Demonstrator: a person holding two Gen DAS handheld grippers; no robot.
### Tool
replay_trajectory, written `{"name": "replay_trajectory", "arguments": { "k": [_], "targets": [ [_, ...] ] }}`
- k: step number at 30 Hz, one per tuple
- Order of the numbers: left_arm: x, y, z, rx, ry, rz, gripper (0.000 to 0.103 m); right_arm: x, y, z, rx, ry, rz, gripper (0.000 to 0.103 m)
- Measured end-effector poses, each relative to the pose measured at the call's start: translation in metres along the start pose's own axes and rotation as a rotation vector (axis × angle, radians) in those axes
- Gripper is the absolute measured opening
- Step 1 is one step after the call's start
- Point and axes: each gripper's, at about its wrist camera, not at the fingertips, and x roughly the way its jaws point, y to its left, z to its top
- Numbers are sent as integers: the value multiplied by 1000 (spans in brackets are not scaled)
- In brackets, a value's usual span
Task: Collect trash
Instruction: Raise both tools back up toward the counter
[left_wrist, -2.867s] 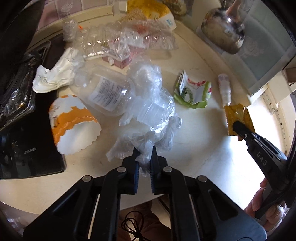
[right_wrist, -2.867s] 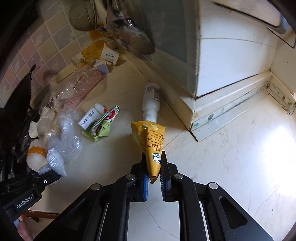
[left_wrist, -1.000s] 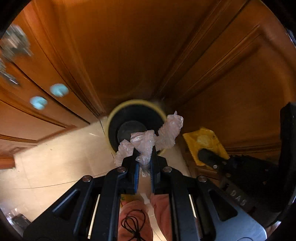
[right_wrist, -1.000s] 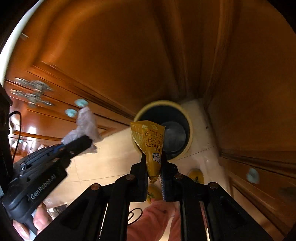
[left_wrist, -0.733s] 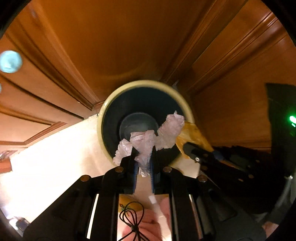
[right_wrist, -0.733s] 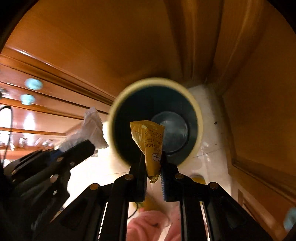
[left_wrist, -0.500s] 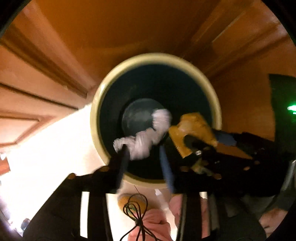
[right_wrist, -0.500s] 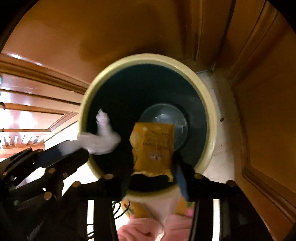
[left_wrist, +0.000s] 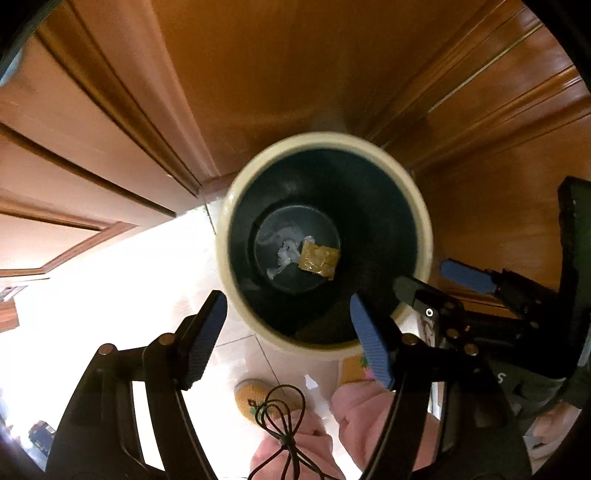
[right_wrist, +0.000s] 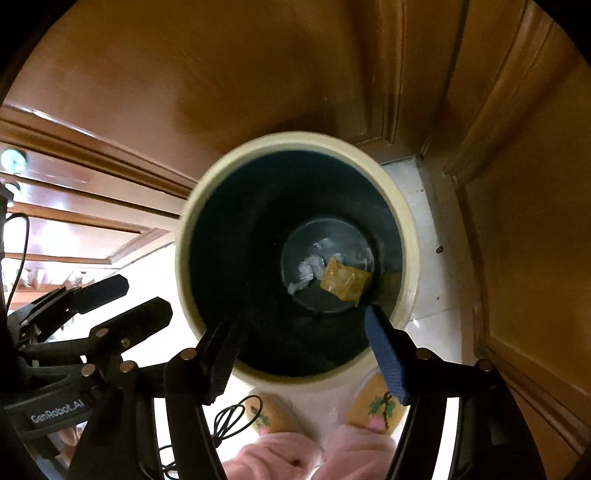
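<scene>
A round bin with a cream rim (left_wrist: 424, 229) (right_wrist: 408, 229) and dark inside stands on the floor below both grippers. At its bottom lie the crumpled clear plastic wrap (left_wrist: 284, 254) (right_wrist: 308, 269) and the yellow snack wrapper (left_wrist: 319, 258) (right_wrist: 343, 282), side by side. My left gripper (left_wrist: 288, 306) is open and empty above the bin's near rim; it also shows in the right wrist view (right_wrist: 136, 299). My right gripper (right_wrist: 303, 325) is open and empty over the bin mouth; it shows at the right of the left wrist view (left_wrist: 432, 277).
Brown wooden cabinet doors (left_wrist: 280, 66) (right_wrist: 229, 74) stand close behind and beside the bin. The floor is pale tile (left_wrist: 110, 280). The person's feet in yellow slippers (right_wrist: 376, 406) and pink trouser legs (left_wrist: 365, 410) are just below the bin. A black cord (left_wrist: 280, 410) dangles.
Both grippers have opened over the bin. The plastic wrap and the yellow wrapper have dropped from the jaws to the bottom of the bin.
</scene>
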Motion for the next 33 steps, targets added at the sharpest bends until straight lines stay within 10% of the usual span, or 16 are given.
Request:
{"name": "replay_trajectory", "arguments": {
  "k": [20,33],
  "targets": [
    [-353,-39,-13,30,-172,0,67,-330,43,40,-34,-75,23,68],
    [-565,-83,8,174,-483,-7,67,-585,109,53,-112,-386,-28,70]
  ]
}}
